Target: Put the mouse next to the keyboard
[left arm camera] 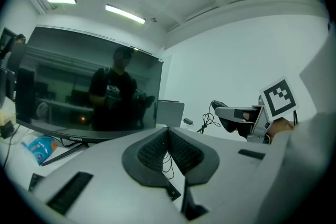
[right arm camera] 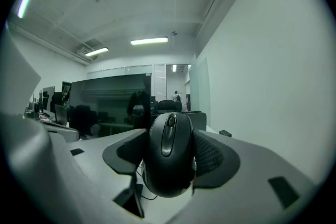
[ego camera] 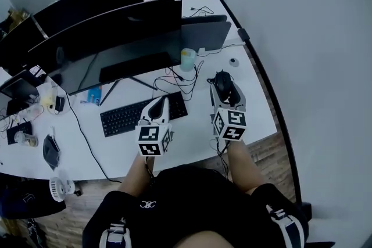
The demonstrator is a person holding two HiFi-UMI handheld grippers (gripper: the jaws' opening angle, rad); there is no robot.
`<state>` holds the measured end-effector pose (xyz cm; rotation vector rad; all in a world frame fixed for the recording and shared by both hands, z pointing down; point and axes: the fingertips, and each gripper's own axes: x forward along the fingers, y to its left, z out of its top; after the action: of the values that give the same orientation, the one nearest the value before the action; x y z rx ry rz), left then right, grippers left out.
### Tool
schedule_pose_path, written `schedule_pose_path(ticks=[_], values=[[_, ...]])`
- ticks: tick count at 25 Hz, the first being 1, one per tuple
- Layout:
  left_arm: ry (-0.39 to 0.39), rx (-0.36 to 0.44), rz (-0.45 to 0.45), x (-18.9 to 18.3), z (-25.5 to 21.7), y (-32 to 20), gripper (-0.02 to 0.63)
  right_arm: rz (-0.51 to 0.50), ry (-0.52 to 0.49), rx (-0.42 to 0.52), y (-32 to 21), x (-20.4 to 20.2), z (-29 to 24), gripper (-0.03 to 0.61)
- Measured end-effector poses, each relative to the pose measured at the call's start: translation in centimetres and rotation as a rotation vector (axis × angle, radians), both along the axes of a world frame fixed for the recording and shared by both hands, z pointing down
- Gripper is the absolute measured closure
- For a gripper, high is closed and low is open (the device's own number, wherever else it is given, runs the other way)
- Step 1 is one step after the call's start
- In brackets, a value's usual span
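A black mouse [ego camera: 224, 85] is held above the white desk [ego camera: 256, 113], right of the black keyboard [ego camera: 124, 118]. My right gripper [ego camera: 225, 91] is shut on it, one pad on each side. In the right gripper view the mouse [right arm camera: 169, 152] fills the gap between the jaws, with its wheel facing up. My left gripper [ego camera: 157, 108] hovers over the keyboard's right end. Its jaws meet at the tips in the left gripper view [left arm camera: 168, 131], with nothing between them. That view also shows the right gripper [left arm camera: 239, 119] holding the mouse off to the right.
A wide dark monitor [ego camera: 116, 49] stands behind the keyboard. A pale cup [ego camera: 188, 59] and tangled black cables [ego camera: 181, 82] lie between monitor and mouse. A closed laptop [ego camera: 206, 32] sits at the back right. Small clutter [ego camera: 35, 107] covers the desk's left end.
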<state>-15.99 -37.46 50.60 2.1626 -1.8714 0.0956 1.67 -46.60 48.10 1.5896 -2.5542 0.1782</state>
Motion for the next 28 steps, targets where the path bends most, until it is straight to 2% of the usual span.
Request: schedule_pose_path(ticks=[5,9,13,23,28], values=[[0.009,-0.019,-0.045,-1.0,-0.1,-0.6,0.6,-0.028,0.043,-0.045,-2.8,-0.7,1.6,0.29],[0.023,-0.058,-0.111,-1.8,0.9,-0.9,0.6,-0.079,0.07,-0.085,-4.6,-1.8,3.7,0.29],[0.015,-0.061,-0.18,-2.1,0.4,-1.3,0.6,-0.132,0.101,-0.127,-6.1,-2.5,6.4,0.29],[-0.036,-0.088,-0.313,-1.9,0.0,0.1,0.601,-0.251,0.143,-0.234,-6.6,-4.9,12.9,0.29],[-0.035,-0.099,-0.391,-3.0,-0.2,2.2,0.6,-0.313,0.189,-0.28,-5.4,-6.5,16.4,0.29]])
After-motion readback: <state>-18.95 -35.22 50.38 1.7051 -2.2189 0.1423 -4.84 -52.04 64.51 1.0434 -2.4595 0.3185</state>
